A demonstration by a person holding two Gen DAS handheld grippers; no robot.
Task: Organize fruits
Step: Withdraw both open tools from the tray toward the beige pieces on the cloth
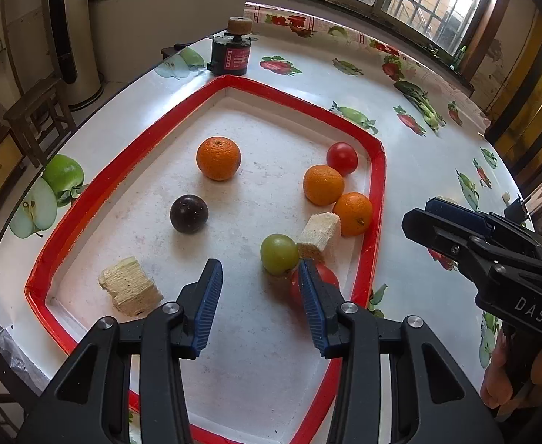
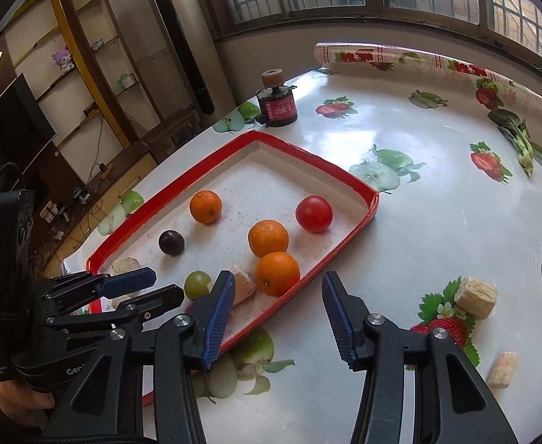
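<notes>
A red-rimmed white tray (image 1: 376, 199) (image 2: 348, 181) holds three oranges (image 1: 218, 158) (image 1: 323, 185) (image 1: 353, 213), a red tomato (image 1: 342, 158) (image 2: 314, 213), a dark plum (image 1: 188, 214) (image 2: 171, 242) and a green fruit (image 1: 279, 254) (image 2: 197, 284). Another red fruit (image 1: 326, 277) lies half hidden behind one finger. My left gripper (image 1: 260, 270) (image 2: 165, 284) hovers open over the tray's near part with nothing between its fingers. My right gripper (image 2: 278, 285) (image 1: 419, 214) is open above the tray's right rim. The nearest orange (image 2: 277, 273) lies below it in the tray, untouched.
Two pale spongy blocks (image 1: 130, 290) (image 1: 318, 232) lie in the tray. A black cylinder with a red label (image 1: 230, 55) (image 2: 277, 105) stands behind the tray. Two cork-like pieces (image 2: 475, 297) (image 2: 502, 369) lie on the fruit-print tablecloth at the right. The table edge runs close along the tray's left side.
</notes>
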